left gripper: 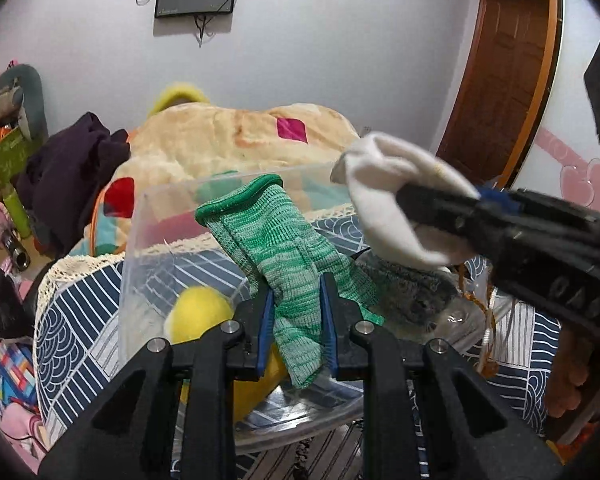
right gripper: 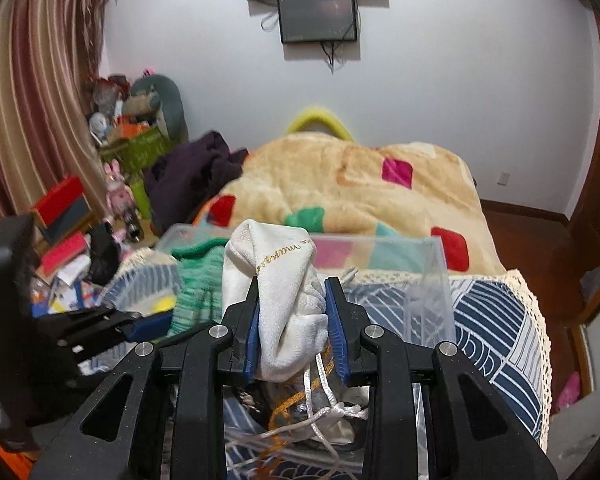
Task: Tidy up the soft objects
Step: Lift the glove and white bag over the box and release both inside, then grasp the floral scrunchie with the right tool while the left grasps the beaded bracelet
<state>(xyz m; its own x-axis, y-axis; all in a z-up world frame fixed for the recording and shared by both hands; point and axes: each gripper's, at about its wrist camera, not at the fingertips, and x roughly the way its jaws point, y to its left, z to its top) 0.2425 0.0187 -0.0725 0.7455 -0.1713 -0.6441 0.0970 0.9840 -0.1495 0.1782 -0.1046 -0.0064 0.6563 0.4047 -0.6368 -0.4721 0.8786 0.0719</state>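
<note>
The left gripper (left gripper: pixel 298 320) is clamped on a green knitted glove with a darker green cuff (left gripper: pixel 284 240), its blue pads pinching the fabric low down so the cuff end stands up above a clear plastic storage bin (left gripper: pixel 140 216) while a short tail droops below. The right gripper (right gripper: pixel 293 328) is likewise closed, holding a white plush pouch with gold script lettering (right gripper: pixel 276 280); its white satin drawstring cords (right gripper: pixel 324 404) trail loose beneath the jaws. Both items hang over or just beside the bin, which sits on a navy-and-white patterned cloth with a lace edge (right gripper: pixel 496 320) and already holds a yellow fuzzy ball (left gripper: pixel 198 312) and a grey furry item (left gripper: pixel 412 292). The main hazard looks to be those cords: they could snag on the bin rim or catch on the gripper at release, dragging the pouch back out. The two grippers sit close together, so moving both at once risks a knock. The glove's tall cuff may flop over the wall and slide outside if let go too near the edge. The light bin could also shift if a jaw pushes its wall.
</note>
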